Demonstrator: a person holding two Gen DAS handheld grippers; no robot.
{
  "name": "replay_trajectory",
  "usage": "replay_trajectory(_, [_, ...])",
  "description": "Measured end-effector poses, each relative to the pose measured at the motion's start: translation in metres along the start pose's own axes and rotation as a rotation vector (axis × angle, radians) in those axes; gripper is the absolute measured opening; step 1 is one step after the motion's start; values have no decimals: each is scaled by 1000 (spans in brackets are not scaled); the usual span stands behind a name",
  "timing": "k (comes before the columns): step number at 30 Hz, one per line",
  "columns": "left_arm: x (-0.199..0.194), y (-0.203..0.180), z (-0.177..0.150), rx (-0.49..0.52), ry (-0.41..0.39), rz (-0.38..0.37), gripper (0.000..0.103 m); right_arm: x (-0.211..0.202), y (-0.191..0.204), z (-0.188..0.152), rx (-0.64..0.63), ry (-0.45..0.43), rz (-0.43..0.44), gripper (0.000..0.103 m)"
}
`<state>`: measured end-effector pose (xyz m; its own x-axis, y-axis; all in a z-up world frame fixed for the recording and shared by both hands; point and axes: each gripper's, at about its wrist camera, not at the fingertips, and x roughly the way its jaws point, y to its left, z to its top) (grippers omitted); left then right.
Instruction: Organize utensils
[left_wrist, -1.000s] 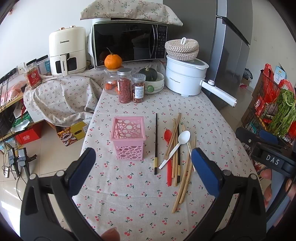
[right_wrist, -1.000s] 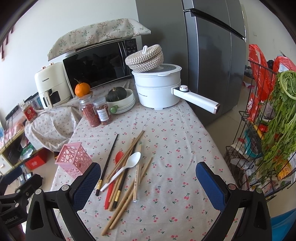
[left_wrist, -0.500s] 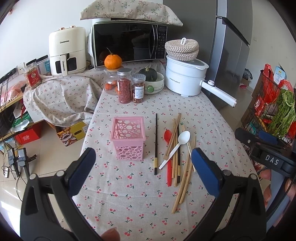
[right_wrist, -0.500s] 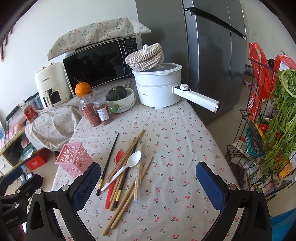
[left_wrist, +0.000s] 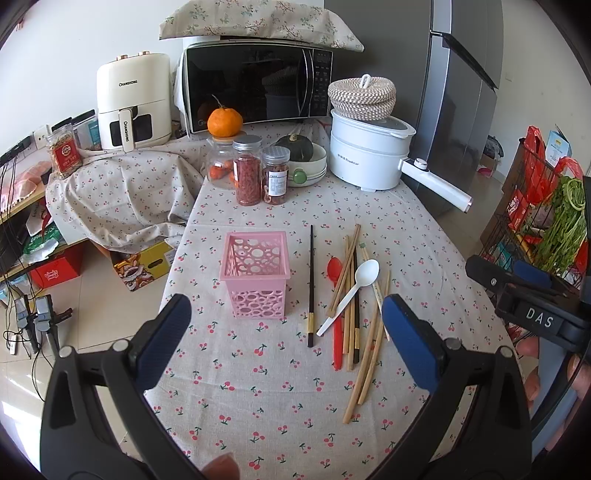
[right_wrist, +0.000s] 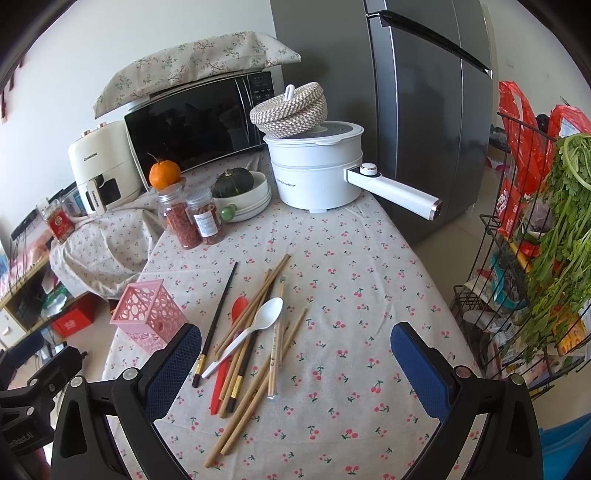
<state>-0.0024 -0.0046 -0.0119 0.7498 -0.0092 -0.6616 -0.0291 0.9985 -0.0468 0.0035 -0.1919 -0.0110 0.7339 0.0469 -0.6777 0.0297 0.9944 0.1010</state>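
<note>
A pink perforated basket stands empty on the cherry-print tablecloth; it also shows in the right wrist view. To its right lie a black chopstick, a red spoon, a white spoon and several wooden chopsticks in a loose pile. In the right wrist view the white spoon lies across the chopsticks. My left gripper is open and empty, above the near part of the table. My right gripper is open and empty, above the pile.
At the back stand two spice jars, a glass jar with an orange on it, a bowl with a squash, a white electric pot, a microwave and an air fryer. A wire rack of greens stands right.
The right gripper has moved slightly forward toward the pile. The left gripper has hardly moved.
</note>
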Motion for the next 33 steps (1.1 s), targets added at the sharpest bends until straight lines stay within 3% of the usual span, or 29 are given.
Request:
replay_trajectory(18, [10,-2,-1,-4,15,-18,102,5,-3,1,1,38,12,103])
replay_trajectory(21, [21,-5,6,-1,84,-66,102,12,-10,7,16,74,31,103])
replay_trajectory(24, [34,-17,17,29,158,-139,102,30,-24,12,78,164,98,103])
replay_trajectory(28, [58,-40,34,106,217,-131,102,56,-46,19,154,257,115,103])
replay_trajectory(30, [81,-48,40,114,296,-155,97,69,-61,22,188,289,112,103])
replay_trajectory(33, [121,-56,47,60,435,-237,79,87,-79,23,224,330,85,103])
